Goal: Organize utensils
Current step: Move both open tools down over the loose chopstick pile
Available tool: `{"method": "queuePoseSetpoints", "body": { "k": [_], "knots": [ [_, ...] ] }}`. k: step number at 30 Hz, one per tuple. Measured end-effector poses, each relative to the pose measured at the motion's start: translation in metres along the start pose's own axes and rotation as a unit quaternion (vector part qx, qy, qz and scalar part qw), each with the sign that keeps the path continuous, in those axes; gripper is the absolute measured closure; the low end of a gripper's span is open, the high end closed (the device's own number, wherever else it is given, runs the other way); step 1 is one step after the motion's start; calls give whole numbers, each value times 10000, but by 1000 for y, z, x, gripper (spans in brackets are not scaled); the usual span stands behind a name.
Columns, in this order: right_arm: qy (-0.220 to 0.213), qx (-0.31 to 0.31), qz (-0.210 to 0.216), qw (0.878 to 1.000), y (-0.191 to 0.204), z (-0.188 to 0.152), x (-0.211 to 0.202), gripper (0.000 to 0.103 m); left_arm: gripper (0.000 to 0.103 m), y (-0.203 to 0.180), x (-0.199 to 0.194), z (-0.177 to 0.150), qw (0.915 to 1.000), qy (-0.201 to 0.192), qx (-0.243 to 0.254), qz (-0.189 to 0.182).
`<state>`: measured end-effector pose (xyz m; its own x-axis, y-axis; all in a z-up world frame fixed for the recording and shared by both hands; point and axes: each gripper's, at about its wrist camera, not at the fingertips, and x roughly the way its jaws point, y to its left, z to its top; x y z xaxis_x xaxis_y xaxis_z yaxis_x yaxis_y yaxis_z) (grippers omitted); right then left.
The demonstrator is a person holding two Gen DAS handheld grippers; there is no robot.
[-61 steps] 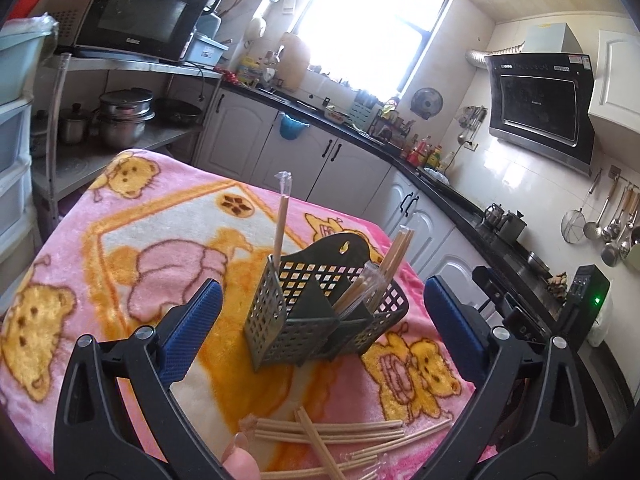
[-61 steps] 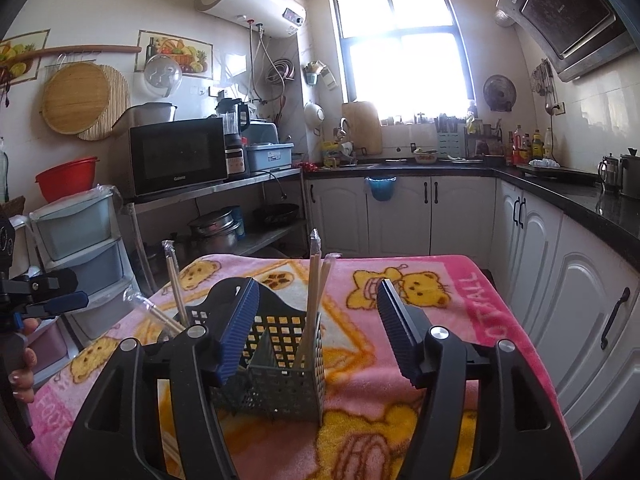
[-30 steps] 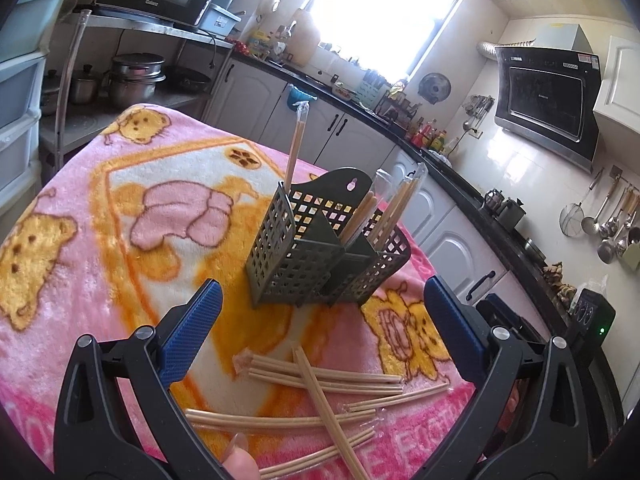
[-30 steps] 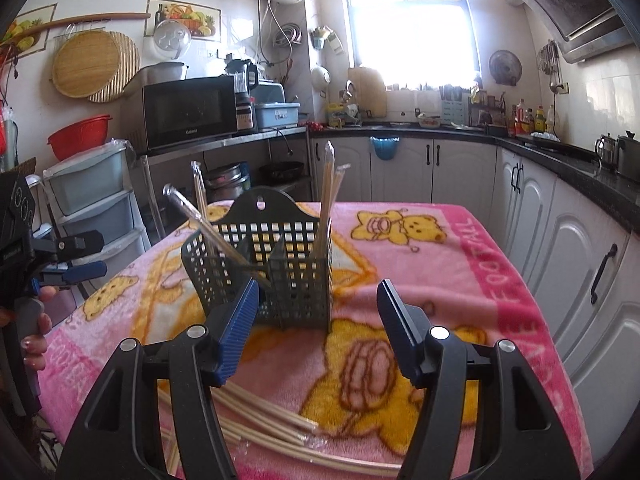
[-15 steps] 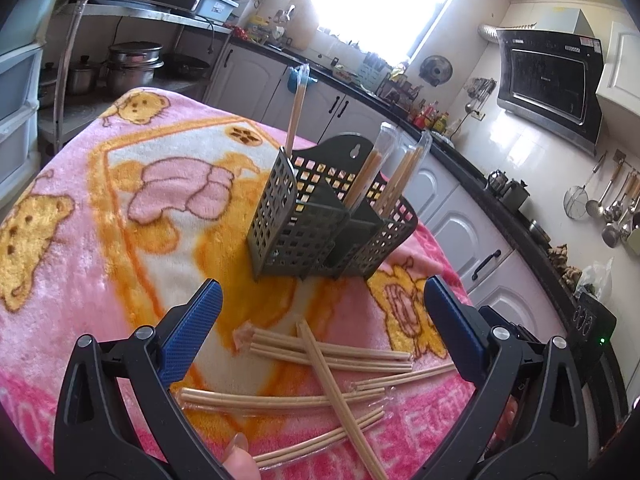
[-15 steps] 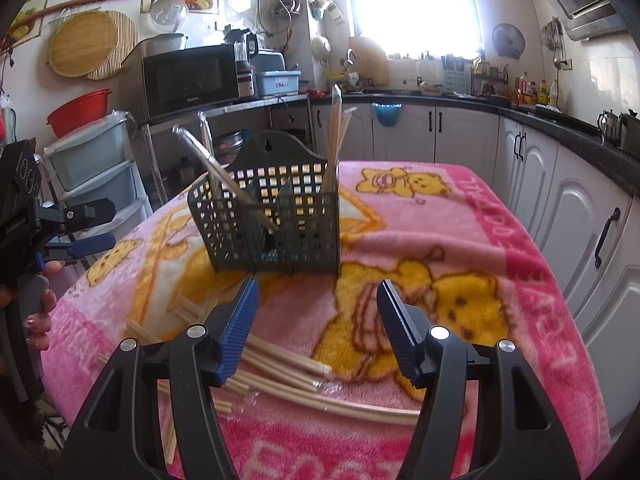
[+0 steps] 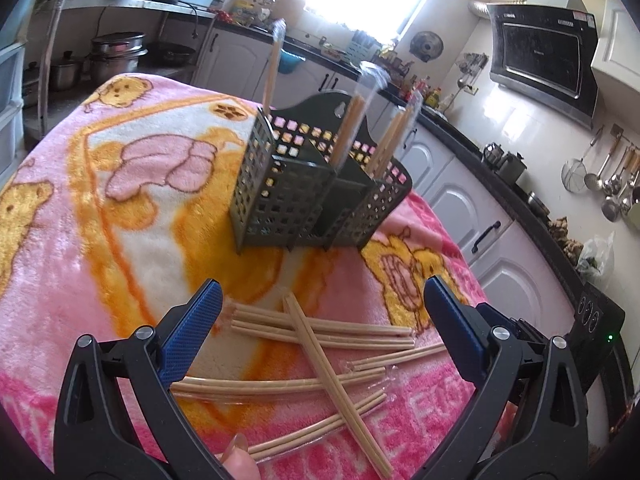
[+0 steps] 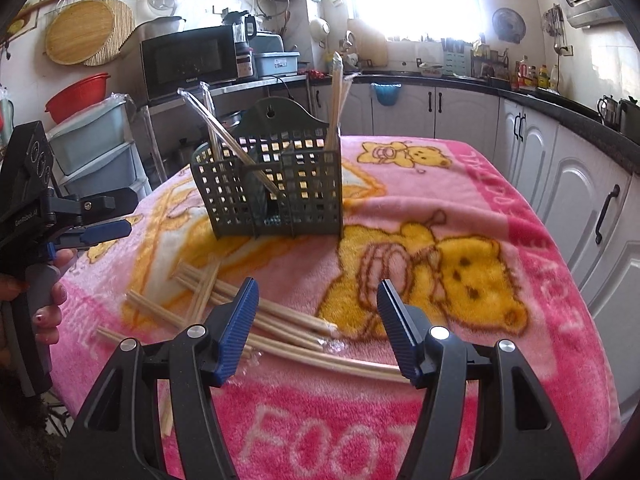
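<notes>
Both grippers empty, fingers apart. Right gripper (image 8: 316, 316) nearer: chopsticks (image 8: 280, 322) lie crosswise just under/left of it, caddy (image 8: 272, 192) far side.

A bench (image 8: 532, 360) draped in a pink bear-print blanket (image 7: 80, 240) carries a dark green slotted caddy (image 7: 316, 196) and scattered wrapped chopsticks (image 7: 320, 332).

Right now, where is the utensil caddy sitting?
In both wrist views the utensil caddy stands upright mid-table on the pink blanket, beyond the loose chopsticks and ahead of the open left tool.
</notes>
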<state>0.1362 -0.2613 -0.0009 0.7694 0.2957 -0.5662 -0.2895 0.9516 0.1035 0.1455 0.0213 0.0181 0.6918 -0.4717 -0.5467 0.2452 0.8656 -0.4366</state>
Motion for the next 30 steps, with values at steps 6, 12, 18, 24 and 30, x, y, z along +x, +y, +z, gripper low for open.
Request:
{"method": "queuePoseSetpoints", "body": {
  "k": [6, 12, 18, 24, 30],
  "knots": [
    [183, 239, -196, 9994, -17, -12, -1, 44, 10, -9, 15, -8, 9996, 226, 174, -46],
    [335, 498, -451, 9972, -39, -25, -3, 44, 10, -12, 30, -12, 9987, 415, 296, -23],
    [430, 750, -658, 9941, -60, -34, -5, 44, 10, -12, 43, -12, 9975, 549, 438, 64],
    [583, 926, -734, 9913, -74, -42, 0, 44, 18, -7, 57, -7, 9965, 651, 498, 169],
    [823, 1275, -561, 9868, -86, -50, 9, 53, 29, -3, 68, -2, 9954, 761, 525, 238]
  ]
}}
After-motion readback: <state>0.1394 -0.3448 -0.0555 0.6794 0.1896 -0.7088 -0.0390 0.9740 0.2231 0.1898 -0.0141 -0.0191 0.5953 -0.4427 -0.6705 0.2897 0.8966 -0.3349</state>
